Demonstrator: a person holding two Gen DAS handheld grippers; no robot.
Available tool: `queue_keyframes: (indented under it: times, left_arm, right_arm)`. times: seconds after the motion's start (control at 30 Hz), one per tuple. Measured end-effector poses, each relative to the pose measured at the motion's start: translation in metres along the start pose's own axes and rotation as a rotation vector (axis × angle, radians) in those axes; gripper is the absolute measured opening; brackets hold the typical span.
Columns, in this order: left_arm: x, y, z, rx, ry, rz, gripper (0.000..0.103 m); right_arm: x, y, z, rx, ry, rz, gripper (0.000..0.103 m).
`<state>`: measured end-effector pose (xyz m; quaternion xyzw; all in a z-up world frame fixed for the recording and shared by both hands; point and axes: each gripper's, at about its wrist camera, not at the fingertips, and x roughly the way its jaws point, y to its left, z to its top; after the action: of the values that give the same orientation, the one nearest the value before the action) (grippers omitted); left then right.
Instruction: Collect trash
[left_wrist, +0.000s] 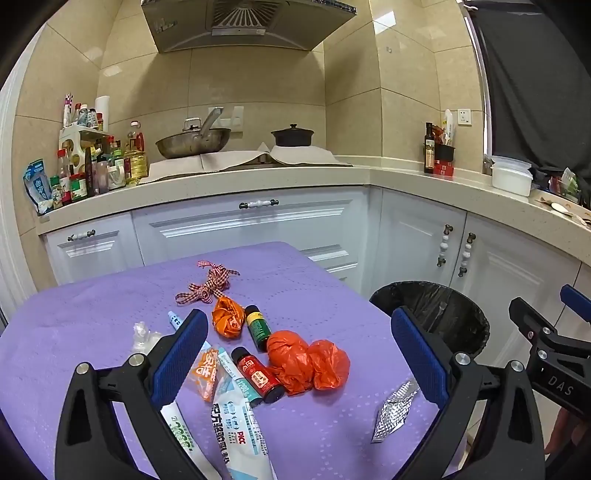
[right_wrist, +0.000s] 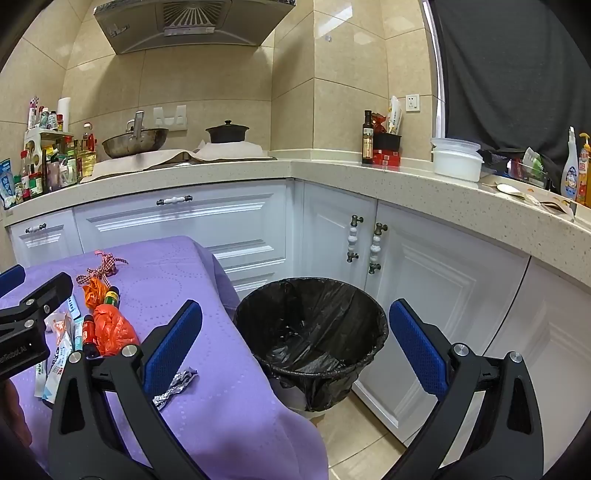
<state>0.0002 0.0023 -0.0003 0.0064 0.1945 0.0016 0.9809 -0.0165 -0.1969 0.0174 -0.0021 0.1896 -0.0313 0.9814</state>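
Note:
Trash lies on a purple-covered table (left_wrist: 92, 314): a checked ribbon (left_wrist: 208, 282), two crumpled orange bags (left_wrist: 308, 360) (left_wrist: 228, 316), a green-labelled bottle (left_wrist: 257, 326), a red-labelled bottle (left_wrist: 257, 374), several sachets and tubes (left_wrist: 236, 424), a clear wrapper (left_wrist: 142, 336) and a foil wrapper (left_wrist: 393, 410). My left gripper (left_wrist: 299, 350) hangs open above the pile with nothing between its fingers. My right gripper (right_wrist: 295, 347) is open and empty, facing the black-lined bin (right_wrist: 312, 332) on the floor to the right of the table (right_wrist: 184, 269). The foil wrapper (right_wrist: 175, 386) lies by its left finger.
White cabinets (left_wrist: 251, 225) and a speckled L-shaped counter (right_wrist: 332, 173) stand behind. On the counter are a wok (left_wrist: 192, 142), a black pot (left_wrist: 293, 134), several condiment bottles (left_wrist: 92, 166), a dark bottle (right_wrist: 367, 138) and white containers (right_wrist: 456, 158). Tiled floor (right_wrist: 354, 435) shows below the bin.

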Motion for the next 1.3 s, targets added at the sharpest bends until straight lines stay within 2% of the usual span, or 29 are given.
queue_keyframes:
  times: [1.3]
  left_arm:
    - [0.001, 0.006, -0.002, 0.014, 0.008, -0.001, 0.097]
  right_arm:
    - [0.005, -0.015, -0.004, 0.001, 0.006, -0.007, 0.099]
